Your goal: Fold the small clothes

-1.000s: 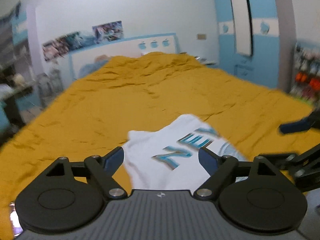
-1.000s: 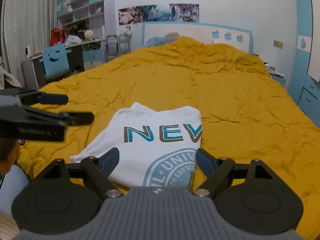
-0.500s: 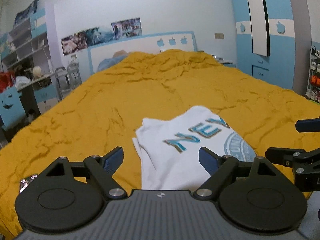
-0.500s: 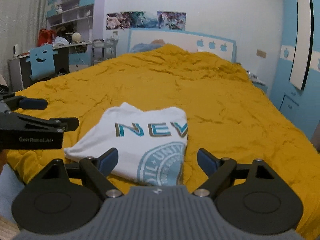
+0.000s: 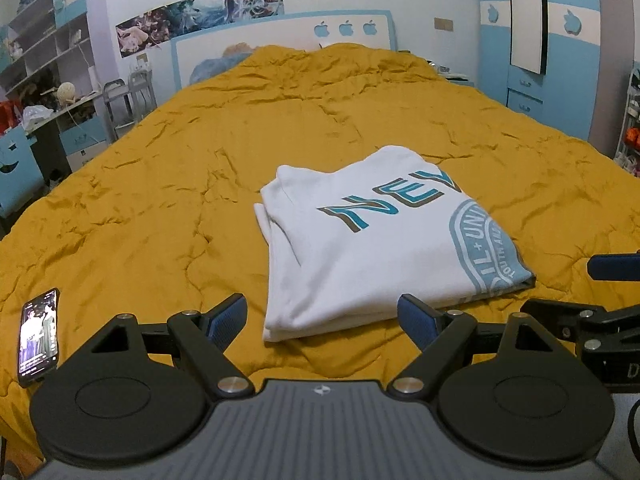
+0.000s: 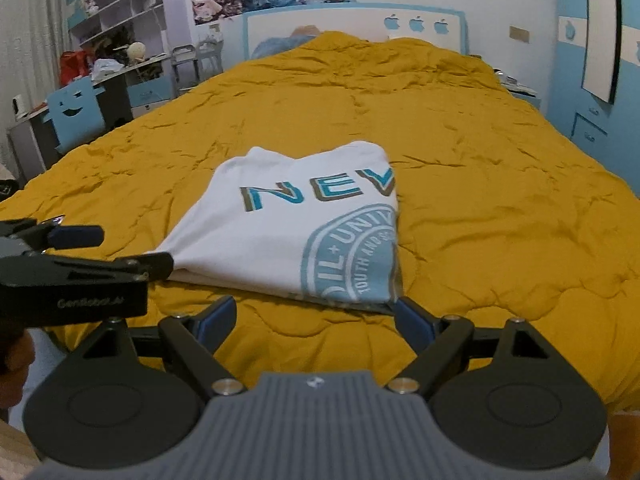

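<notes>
A white T-shirt (image 5: pixel 360 248) with blue lettering and a round blue print lies folded flat on the yellow bedspread (image 5: pixel 160 168); it also shows in the right wrist view (image 6: pixel 288 232). My left gripper (image 5: pixel 322 320) is open and empty, just short of the shirt's near edge. My right gripper (image 6: pixel 310 322) is open and empty, its right fingertip (image 6: pixel 412 322) at the shirt's near right corner. The left gripper also appears at the left of the right wrist view (image 6: pixel 132 250), beside the shirt's left corner.
A phone (image 5: pixel 39 336) with a lit screen lies on the bedspread at the near left. A desk and shelves (image 6: pixel 100 72) stand left of the bed. A blue wardrobe (image 5: pixel 536 48) stands on the right. The headboard (image 6: pixel 356 28) is at the far end.
Both grippers have drawn back and down toward the near bed edge. The shirt lies still and folded. The phone has come into the left wrist view.
</notes>
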